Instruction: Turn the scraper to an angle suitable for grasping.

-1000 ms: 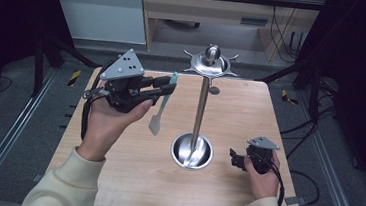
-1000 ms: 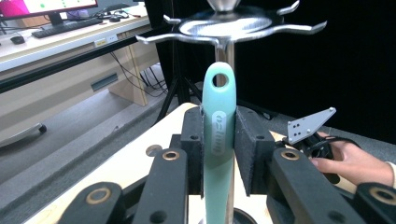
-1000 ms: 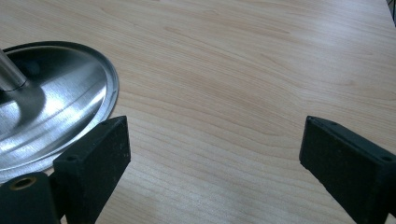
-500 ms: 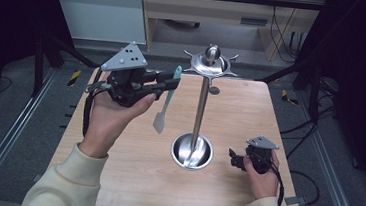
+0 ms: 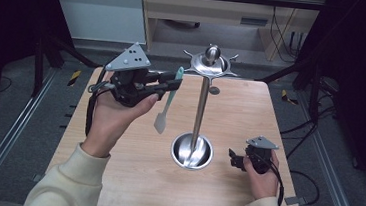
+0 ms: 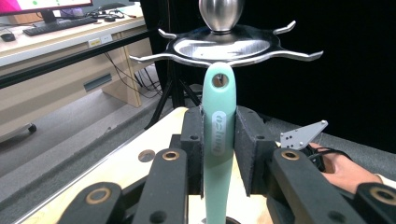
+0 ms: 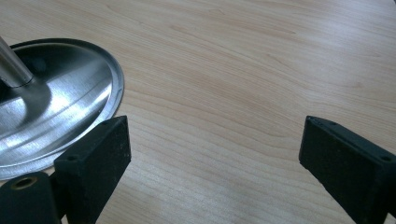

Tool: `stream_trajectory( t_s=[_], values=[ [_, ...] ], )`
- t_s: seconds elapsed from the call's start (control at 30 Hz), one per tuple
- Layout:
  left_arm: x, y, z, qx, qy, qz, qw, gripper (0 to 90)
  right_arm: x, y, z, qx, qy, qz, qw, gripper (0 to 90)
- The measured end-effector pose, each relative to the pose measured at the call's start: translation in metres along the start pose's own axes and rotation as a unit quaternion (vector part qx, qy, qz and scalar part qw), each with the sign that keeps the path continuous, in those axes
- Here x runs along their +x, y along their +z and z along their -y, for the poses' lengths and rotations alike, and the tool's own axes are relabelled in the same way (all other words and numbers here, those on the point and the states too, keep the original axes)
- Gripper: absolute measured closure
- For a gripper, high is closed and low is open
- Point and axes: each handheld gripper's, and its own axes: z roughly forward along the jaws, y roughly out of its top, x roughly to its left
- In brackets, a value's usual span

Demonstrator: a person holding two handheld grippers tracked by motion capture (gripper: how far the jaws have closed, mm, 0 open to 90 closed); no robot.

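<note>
Left gripper [image 6: 219, 140] clamps the mint spatula [image 6: 218, 140] near the rack's hooks [image 6: 224, 49].

Your left gripper [image 5: 172, 84] was black with a grey plate on top, and the spatula [image 5: 167, 101] in it had a mint-green handle and a pale whitish blade. The stand [image 5: 200, 109] was shiny silver. The table [image 5: 114, 177] was light wood with fine grain. Your right gripper [image 5: 234, 159] was black, and your sleeves [image 5: 63, 188] were cream.
</note>
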Motion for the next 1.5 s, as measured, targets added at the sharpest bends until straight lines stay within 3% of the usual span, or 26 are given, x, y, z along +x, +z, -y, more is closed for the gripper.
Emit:
stream_trajectory(
  t_s=[0.4,1.1,1.5],
  values=[
    [0.001,0.009,0.000,-0.002,-0.008,0.007,0.9999,74.1,0.000,0.000,0.000,-0.002,0.002,-0.001,1.0000,9.3],
    [-0.003,0.022,0.001,-0.010,-0.003,0.007,0.9999,73.9,-0.003,-0.001,0.000,-0.002,0.004,-0.005,1.0000,9.3],
    [-0.003,0.025,0.007,-0.033,-0.005,0.008,0.9994,73.7,-0.003,-0.001,0.000,-0.001,0.005,-0.005,1.0000,9.3]
  ],
)
